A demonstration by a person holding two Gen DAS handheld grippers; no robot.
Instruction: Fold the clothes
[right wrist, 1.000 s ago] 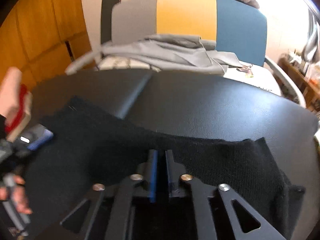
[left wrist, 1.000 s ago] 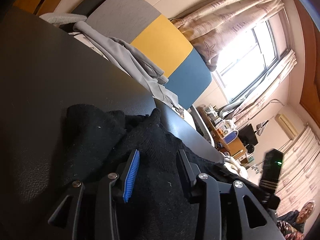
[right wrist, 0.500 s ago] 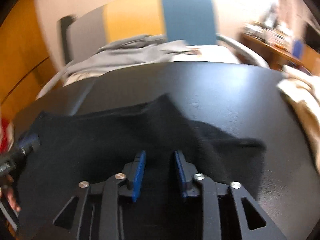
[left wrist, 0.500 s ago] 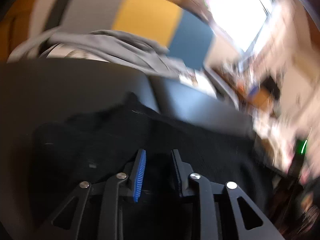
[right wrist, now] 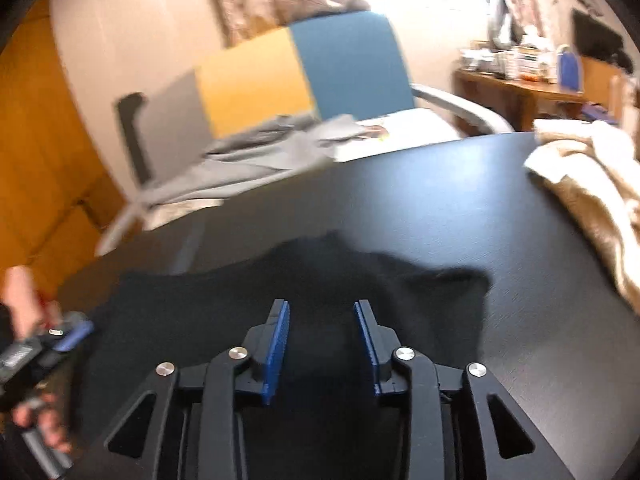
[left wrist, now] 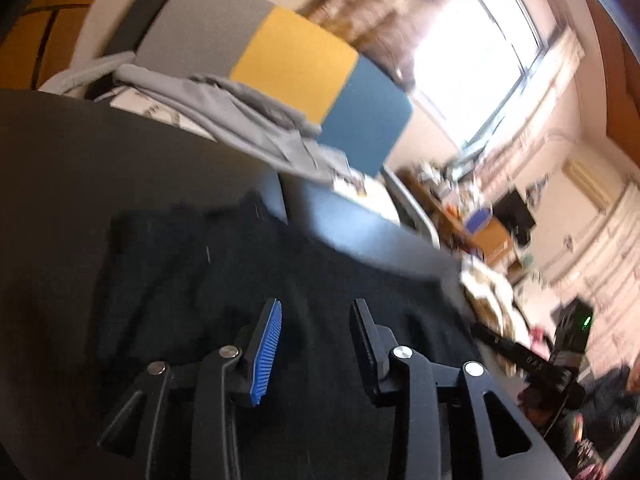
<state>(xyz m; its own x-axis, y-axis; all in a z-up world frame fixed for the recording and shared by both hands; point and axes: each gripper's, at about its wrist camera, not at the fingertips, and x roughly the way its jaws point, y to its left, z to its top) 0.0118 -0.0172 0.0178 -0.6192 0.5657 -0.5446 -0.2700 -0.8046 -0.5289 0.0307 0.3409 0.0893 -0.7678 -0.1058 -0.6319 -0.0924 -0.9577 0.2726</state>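
A black knit garment (left wrist: 224, 264) lies spread on the black table (left wrist: 72, 160). My left gripper (left wrist: 316, 306) hovers over it, open, with nothing between its fingers. In the right wrist view the same black garment (right wrist: 360, 276) lies flat under my right gripper (right wrist: 322, 306), which is also open and empty. The other gripper (right wrist: 52, 344), held in a hand, shows at the left edge there. Both views are blurred by motion.
Grey clothes (left wrist: 224, 108) hang over a grey, yellow and blue chair (left wrist: 292, 56) beyond the table. A beige garment (right wrist: 588, 184) sits at the table's right side. A cluttered wooden desk (right wrist: 520, 92) stands by the window.
My right gripper was shut on the black garment a second ago and has let go. My left gripper has opened wider, and both have lifted off the cloth, which now lies flatter.
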